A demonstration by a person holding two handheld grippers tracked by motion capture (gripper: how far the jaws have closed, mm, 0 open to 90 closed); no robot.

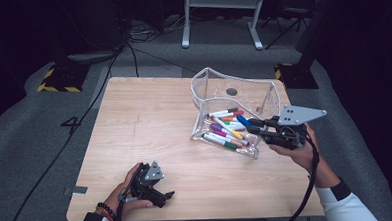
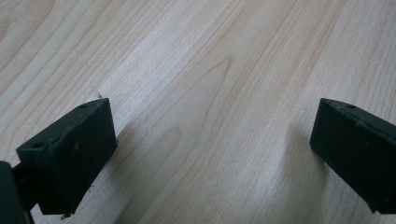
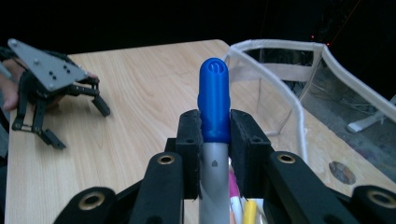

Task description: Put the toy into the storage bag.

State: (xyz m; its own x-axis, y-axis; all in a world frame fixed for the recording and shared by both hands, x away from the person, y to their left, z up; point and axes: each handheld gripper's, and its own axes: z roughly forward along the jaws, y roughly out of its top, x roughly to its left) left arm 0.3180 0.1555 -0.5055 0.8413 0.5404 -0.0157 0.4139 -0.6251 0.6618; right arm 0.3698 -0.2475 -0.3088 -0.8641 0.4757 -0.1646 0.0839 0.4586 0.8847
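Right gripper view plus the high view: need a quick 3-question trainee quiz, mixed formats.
1. True or false: the right tool is shut on a blue-capped marker.
2. Where do the other markers lie? A) loose on the table B) inside the clear pouch C) on the floor
3. Fill in: the left tool has its jaws ____ over bare wooden table.

Key:
1. True; the pads clamp the marker just below its cap.
2. B
3. Open; nothing lies between them.
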